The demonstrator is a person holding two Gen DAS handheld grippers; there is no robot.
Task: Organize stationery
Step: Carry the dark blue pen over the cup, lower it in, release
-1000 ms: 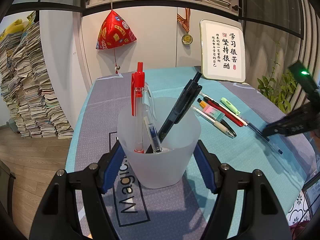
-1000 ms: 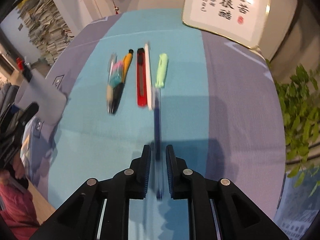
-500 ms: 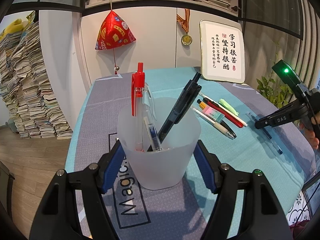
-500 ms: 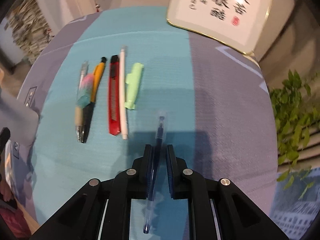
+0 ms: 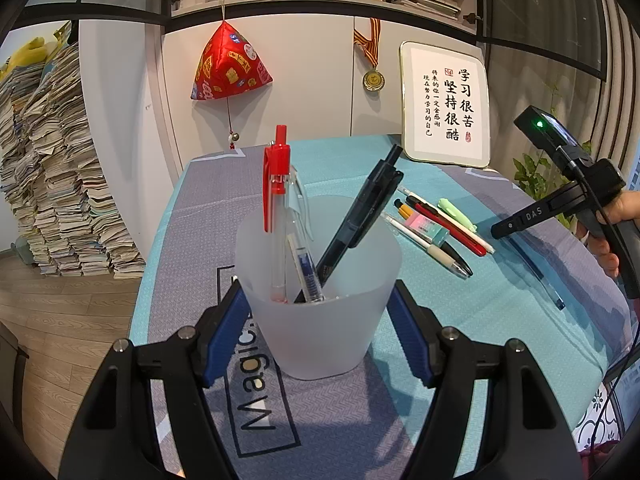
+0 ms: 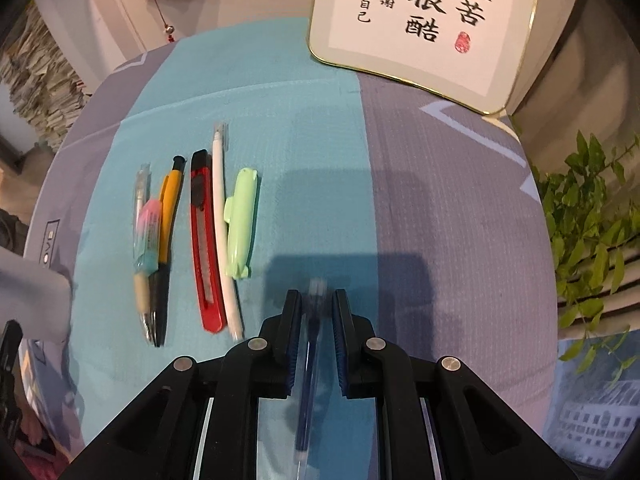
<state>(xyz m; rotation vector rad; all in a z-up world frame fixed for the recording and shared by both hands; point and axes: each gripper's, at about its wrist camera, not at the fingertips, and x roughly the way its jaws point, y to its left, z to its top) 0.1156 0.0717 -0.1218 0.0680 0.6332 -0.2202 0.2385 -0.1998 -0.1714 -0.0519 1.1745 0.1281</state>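
Since the earlier frame, the right gripper [image 6: 316, 344] has drawn back toward the near right of the surface [image 6: 304, 92], carrying the blue pen [image 6: 310, 380] away from the row of stationery [image 6: 192, 240]. Its jaws stand nearly together, pinching the pen, whose long axis runs along the fingers and slopes steeply down, tip toward the cloth. The left gripper [image 5: 320, 332] is unmoved, clamped on the cup [image 5: 318, 304], which stands upright on the surface and already holds three pens. Seen from the left wrist, the cup lies well apart to the left of the right gripper [image 5: 498, 232]; the pen's axis would probably need raising toward upright over the cup mouth.
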